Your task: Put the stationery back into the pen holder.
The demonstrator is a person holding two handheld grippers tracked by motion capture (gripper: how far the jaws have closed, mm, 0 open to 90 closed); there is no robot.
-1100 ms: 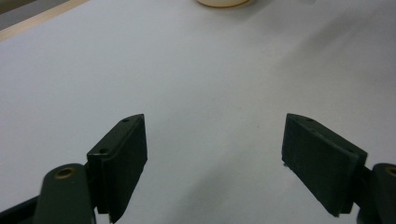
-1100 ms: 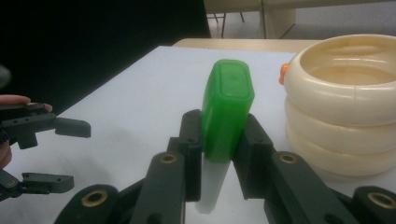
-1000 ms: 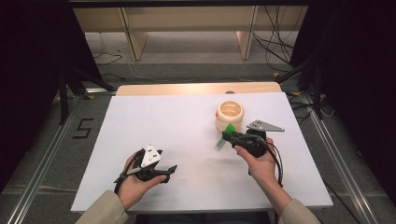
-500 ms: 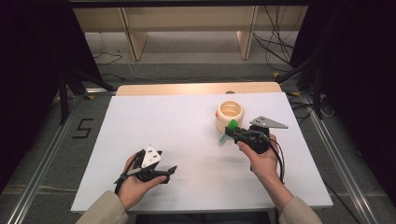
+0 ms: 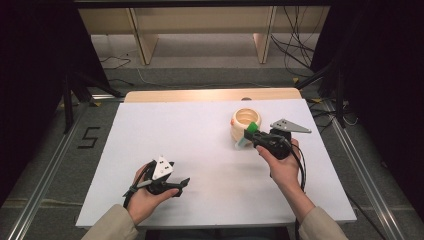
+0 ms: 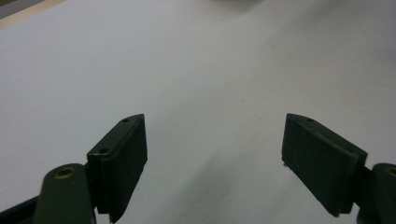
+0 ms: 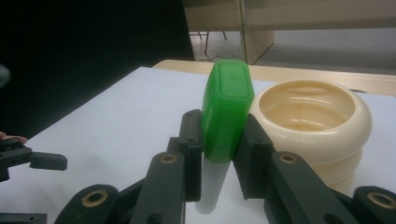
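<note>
My right tongs [image 7: 218, 154] clamp the green-capped bottle [image 7: 224, 116] upright just beside the cream bowl [image 7: 313, 126], cap up so it can go in. My left tongs [image 6: 215, 163] wait wide open and empty, well apart from the bowl, low over the counter [image 5: 200, 130].

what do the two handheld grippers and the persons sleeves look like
Both grippers, left gripper and right gripper, are black with flat rectangular jaws and brass-ringed pivot holes. Each carries a grey three-cornered plate and trails a black cable. The sleeves are beige.
</note>
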